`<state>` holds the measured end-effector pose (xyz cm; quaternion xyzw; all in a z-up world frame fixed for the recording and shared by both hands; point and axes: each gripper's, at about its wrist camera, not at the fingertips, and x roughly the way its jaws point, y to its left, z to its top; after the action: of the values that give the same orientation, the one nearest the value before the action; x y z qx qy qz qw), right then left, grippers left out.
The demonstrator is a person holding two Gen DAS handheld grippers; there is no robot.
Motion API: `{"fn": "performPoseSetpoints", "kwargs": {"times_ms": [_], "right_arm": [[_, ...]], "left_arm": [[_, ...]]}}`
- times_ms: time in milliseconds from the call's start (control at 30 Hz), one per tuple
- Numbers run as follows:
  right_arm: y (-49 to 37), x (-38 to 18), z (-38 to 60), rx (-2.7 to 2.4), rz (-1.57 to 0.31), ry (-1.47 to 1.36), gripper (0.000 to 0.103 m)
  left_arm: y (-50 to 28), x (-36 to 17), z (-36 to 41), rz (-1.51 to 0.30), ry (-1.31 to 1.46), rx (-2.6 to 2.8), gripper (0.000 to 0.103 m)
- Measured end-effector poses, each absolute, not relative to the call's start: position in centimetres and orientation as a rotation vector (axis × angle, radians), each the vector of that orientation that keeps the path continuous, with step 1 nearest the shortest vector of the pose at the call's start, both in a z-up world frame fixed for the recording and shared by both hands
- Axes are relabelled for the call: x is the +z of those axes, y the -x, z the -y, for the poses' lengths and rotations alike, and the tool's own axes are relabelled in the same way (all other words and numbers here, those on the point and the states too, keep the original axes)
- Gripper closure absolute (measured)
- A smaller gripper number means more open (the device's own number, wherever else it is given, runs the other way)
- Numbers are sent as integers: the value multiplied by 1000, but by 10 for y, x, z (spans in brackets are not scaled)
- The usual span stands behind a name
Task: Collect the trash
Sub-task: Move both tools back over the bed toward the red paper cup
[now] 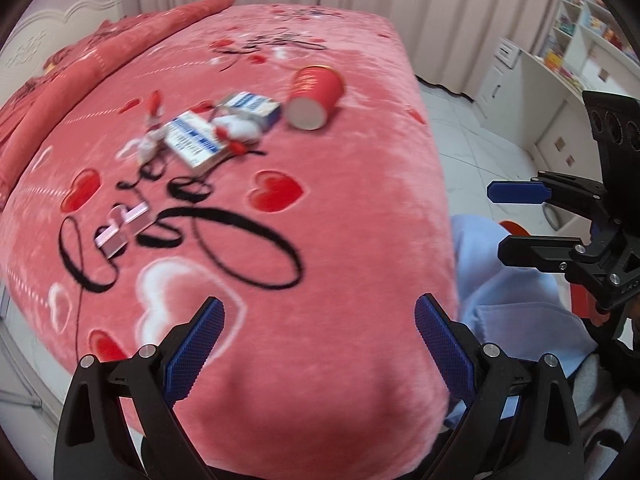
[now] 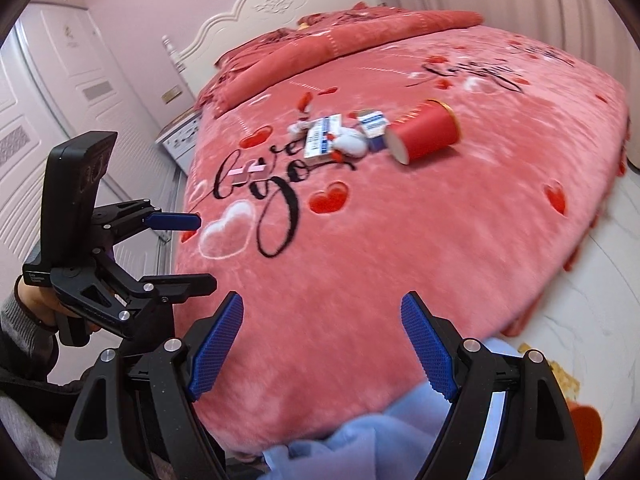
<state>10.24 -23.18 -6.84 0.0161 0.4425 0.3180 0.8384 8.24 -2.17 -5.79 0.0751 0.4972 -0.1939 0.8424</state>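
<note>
Trash lies on a pink bed [image 1: 340,240]: a red paper cup [image 1: 314,96] [image 2: 424,132] on its side, two blue-and-white boxes [image 1: 192,138] [image 2: 322,136], crumpled white-and-red wrappers [image 1: 236,128] [image 2: 352,142] and a small pink box [image 1: 120,228] [image 2: 250,172]. My left gripper [image 1: 320,320] is open and empty over the bed's near edge; it also shows in the right wrist view [image 2: 198,252]. My right gripper [image 2: 322,320] is open and empty over the near edge; it also shows in the left wrist view [image 1: 496,220].
A light blue cloth [image 1: 512,292] [image 2: 360,440] lies below the bed's near edge. A white headboard [image 2: 288,4] and folded red quilt [image 2: 344,40] are at the far end. White shelves [image 1: 560,60] stand right, a white wardrobe [image 2: 60,100] left.
</note>
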Motion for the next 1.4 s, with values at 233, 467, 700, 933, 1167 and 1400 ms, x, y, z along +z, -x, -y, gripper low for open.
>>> {"fn": "performPoseSetpoints", "kwargs": {"times_ms": [233,467,700,933,1167,1400], "right_arm": [[-131,-67,207,704,-936,0,22],[-171,-67,201,692,-931,-2,22],[-218,-67,204,667,-916,26,22],[-271,-75,211,565,-870,153,5],[-316,-94,200,573,-872,260,5],[-345,-114,191,589,-886,305,5]], "left_arm": [[-107,-56,-11,-1046,-120,-362,8],[-150,-58,-13,-1055,-129,-374,8],[-196,-66,-3,-1073,-122,-413,8],[-228,-75,10,-1085,-147,-456,8],[-254,-84,13,-1101,-152,-462,8],[-273,-88,13,-1105,-173,-465,8]]}}
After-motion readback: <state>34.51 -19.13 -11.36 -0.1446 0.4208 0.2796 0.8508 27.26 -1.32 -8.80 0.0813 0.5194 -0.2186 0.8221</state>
